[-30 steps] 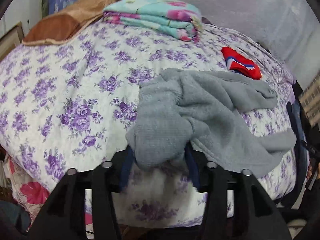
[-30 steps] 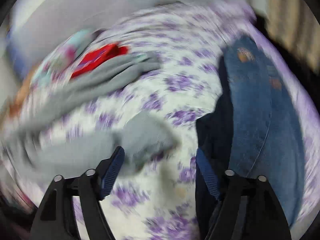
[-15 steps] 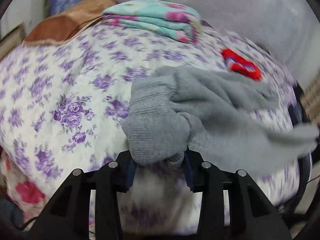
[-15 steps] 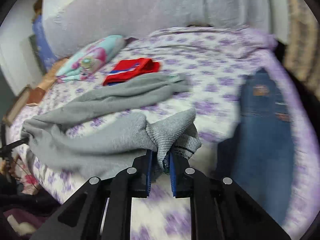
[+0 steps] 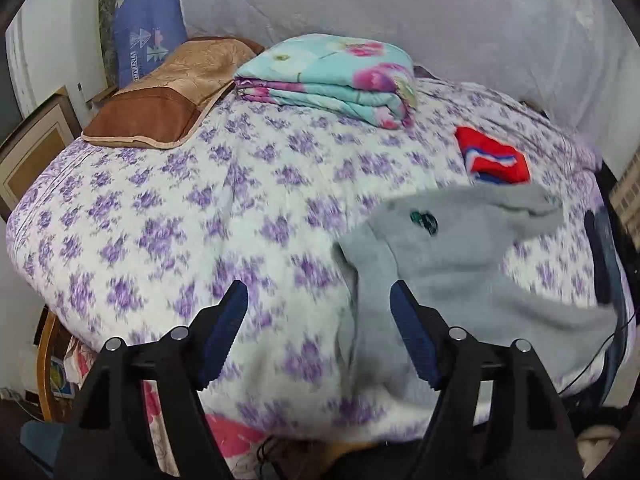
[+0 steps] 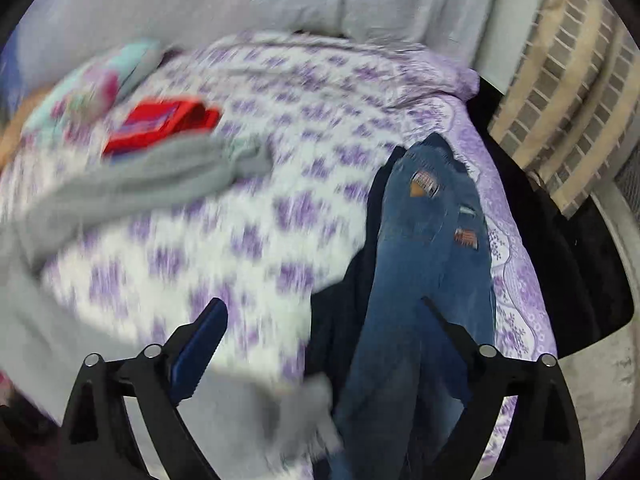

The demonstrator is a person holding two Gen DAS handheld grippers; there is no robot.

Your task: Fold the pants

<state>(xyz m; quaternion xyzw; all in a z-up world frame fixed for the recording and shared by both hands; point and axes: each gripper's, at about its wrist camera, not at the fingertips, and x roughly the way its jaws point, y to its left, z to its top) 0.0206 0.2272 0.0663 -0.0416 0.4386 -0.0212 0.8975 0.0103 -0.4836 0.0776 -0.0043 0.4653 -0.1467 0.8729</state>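
The grey sweatpants (image 5: 452, 264) lie spread on the purple-flowered bedspread (image 5: 208, 216), one end hanging over the near edge; they also show blurred at the left of the right wrist view (image 6: 132, 184). My left gripper (image 5: 320, 332) is open and empty, its right finger beside the pants' near end. My right gripper (image 6: 324, 340) is open and empty above the bedspread, between the grey pants and a pair of blue jeans (image 6: 424, 272).
A folded floral blanket (image 5: 332, 76) and a brown pillow (image 5: 168, 96) lie at the far side of the bed. A folded red garment (image 5: 492, 156) sits past the grey pants. A dark garment (image 6: 344, 300) lies under the jeans at the right edge.
Both grippers were shut on the grey pants half a second ago; both have opened and let go. The pants now lie on the bed, and the right gripper has swung right.
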